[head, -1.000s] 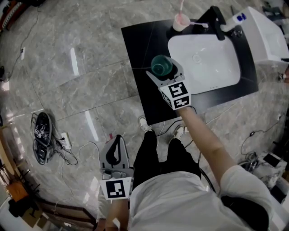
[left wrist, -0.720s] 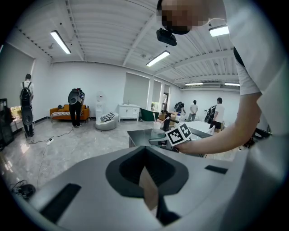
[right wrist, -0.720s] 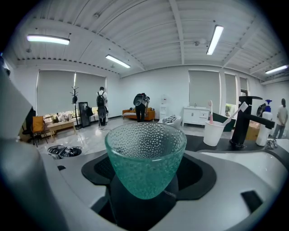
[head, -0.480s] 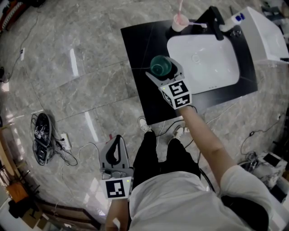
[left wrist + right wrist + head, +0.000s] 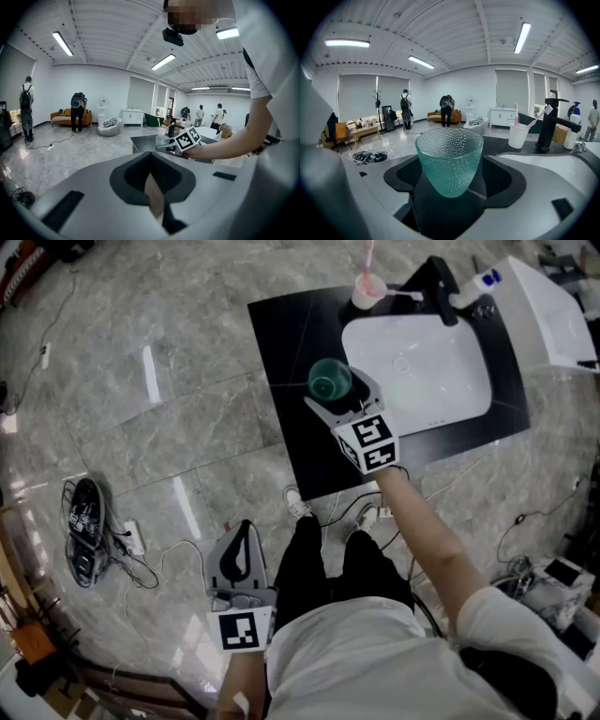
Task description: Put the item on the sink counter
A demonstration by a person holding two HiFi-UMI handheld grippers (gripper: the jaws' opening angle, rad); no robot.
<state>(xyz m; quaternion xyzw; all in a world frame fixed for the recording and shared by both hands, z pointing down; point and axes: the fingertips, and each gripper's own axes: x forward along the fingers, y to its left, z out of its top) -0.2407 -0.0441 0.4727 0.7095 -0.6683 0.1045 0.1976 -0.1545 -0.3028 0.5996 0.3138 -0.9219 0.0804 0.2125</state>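
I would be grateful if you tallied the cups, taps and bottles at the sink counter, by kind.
Cups: 2, the teal glass cup and the pale cup
Taps: 1, the black tap
Bottles: 1, the white bottle with a blue top
Total: 4

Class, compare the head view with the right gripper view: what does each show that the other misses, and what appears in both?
Only the head view: the left gripper, held low beside the person's legs, and the white basin in full outline. Only the right gripper view: people standing near an orange sofa, and ceiling lights. Both: the green glass upright on the black counter between the jaws of the right gripper, which have just been opening, plus the black faucet and the pale cup.
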